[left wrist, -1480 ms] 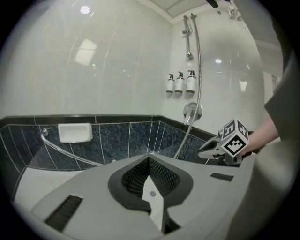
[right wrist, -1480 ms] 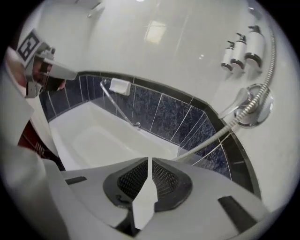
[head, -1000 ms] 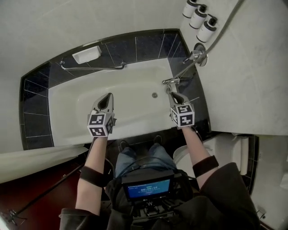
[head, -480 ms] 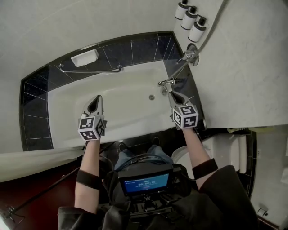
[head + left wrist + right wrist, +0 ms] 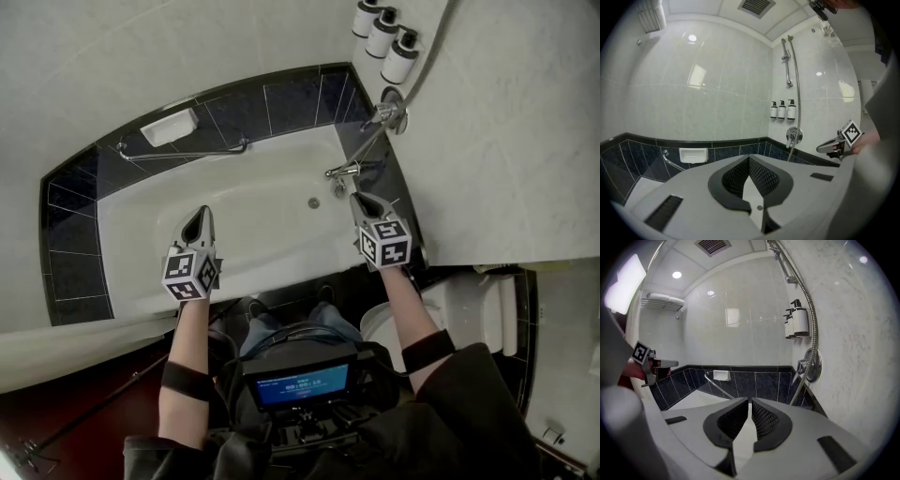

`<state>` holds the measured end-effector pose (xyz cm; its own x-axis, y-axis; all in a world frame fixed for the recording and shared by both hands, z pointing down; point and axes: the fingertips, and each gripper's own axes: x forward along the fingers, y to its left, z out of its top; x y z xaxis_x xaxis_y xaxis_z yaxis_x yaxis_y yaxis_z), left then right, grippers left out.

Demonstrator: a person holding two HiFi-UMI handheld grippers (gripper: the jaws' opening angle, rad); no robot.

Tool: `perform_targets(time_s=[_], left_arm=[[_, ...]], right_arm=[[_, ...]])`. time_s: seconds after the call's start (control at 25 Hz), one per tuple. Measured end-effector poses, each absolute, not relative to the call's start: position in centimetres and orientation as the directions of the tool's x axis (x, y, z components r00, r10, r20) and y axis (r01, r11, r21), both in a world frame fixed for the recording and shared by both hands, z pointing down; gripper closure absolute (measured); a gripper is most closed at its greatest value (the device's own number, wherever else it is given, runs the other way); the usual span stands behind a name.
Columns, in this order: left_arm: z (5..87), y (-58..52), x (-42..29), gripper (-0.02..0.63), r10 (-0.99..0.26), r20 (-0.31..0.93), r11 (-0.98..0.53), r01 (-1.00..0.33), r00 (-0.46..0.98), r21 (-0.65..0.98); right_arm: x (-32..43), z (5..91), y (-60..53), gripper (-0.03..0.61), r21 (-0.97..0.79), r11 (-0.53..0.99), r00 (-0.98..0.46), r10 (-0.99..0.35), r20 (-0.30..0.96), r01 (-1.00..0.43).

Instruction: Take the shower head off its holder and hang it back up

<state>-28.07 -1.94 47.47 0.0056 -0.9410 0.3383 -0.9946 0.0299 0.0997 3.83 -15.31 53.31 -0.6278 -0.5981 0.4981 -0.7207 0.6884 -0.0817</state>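
Two empty tools are held over one tub (image 5: 253,192), the left hand-held gripper (image 5: 201,216) closed tight, the right hand-held gripper (image 5: 359,198) parted a crack, while one shower head (image 5: 787,70) is seen hung on its wall rail above three bottles (image 5: 382,36).

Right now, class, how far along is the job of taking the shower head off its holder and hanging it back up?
Done: nothing visible; neither gripper holds anything. In hand: the left gripper, shut, and the right gripper, jaws slightly apart, hover empty over the bathtub. Left: seemingly everything; the hose climbs the wall beside the rail, so reaching up, lifting the shower head off and rehanging it remain.
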Motion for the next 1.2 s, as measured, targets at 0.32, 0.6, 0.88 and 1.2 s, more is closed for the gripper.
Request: perform_targets(time_s=[0.32, 0.6, 0.88, 1.2], left_arm=[[49.4, -3.4, -26.4, 0.6, -0.925, 0.377, -0.012, -0.997, 0.042, 0.08], [53.6, -6.6, -22.4, 0.484, -0.868, 0.465, -0.156, -0.984, 0.176, 0.082], [62.6, -12.5, -15.7, 0.406, -0.776, 0.542, -0.343, -0.937, 0.324, 0.069], [76.6, -18.9, -8.6, 0.328, -0.69, 0.588, -0.421, -0.895, 0.422, 0.149]], right_arm=[[5.1, 54.9, -15.9, 0.534, -0.075, 0.669, -0.598, -0.601, 0.53, -0.739], [5.7, 58.6, -16.6, 0.532, -0.059, 0.652, -0.56, -0.597, 0.574, -0.756], [8.0, 66.7, -19.0, 0.532, -0.075, 0.587, -0.494, -0.598, 0.631, -0.806], [11.1, 81.0, -21.2, 0.534, -0.093, 0.494, -0.404, -0.573, 0.713, -0.864]])
